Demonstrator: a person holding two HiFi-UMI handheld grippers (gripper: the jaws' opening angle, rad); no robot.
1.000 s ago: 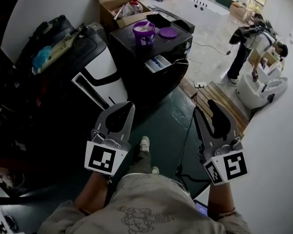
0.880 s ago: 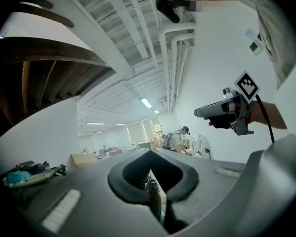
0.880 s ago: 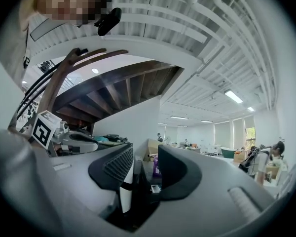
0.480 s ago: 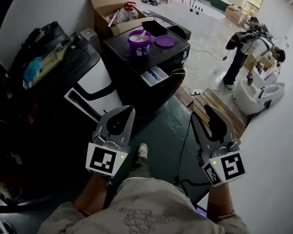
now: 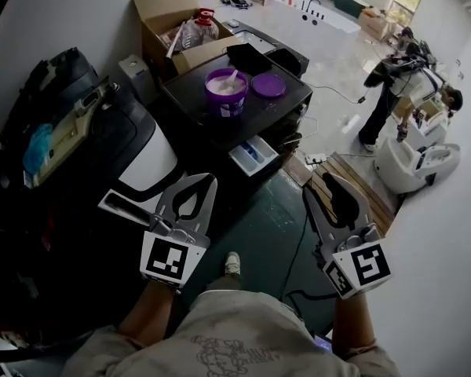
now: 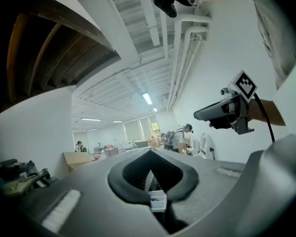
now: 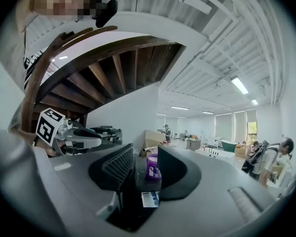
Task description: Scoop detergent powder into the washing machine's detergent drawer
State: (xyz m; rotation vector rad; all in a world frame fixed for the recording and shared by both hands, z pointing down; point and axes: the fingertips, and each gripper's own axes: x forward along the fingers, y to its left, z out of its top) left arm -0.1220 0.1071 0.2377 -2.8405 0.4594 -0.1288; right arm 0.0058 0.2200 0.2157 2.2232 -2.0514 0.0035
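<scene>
Spillage risk: tub (image 5: 226, 93) near the washing machine's (image 5: 290, 100) front top edge may tip above the open drawer (image 5: 253, 155); left gripper (image 5: 209, 177) closed, empty, right gripper (image 5: 318, 187) slightly parted, empty

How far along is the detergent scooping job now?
Done: the detergent drawer stands open, and the purple tub is uncovered, its lid beside it, a scoop inside it. In hand: nothing; the left hand-held gripper is shut, the right hand-held gripper open, away from the washing machine. Left: all scooping.
</scene>
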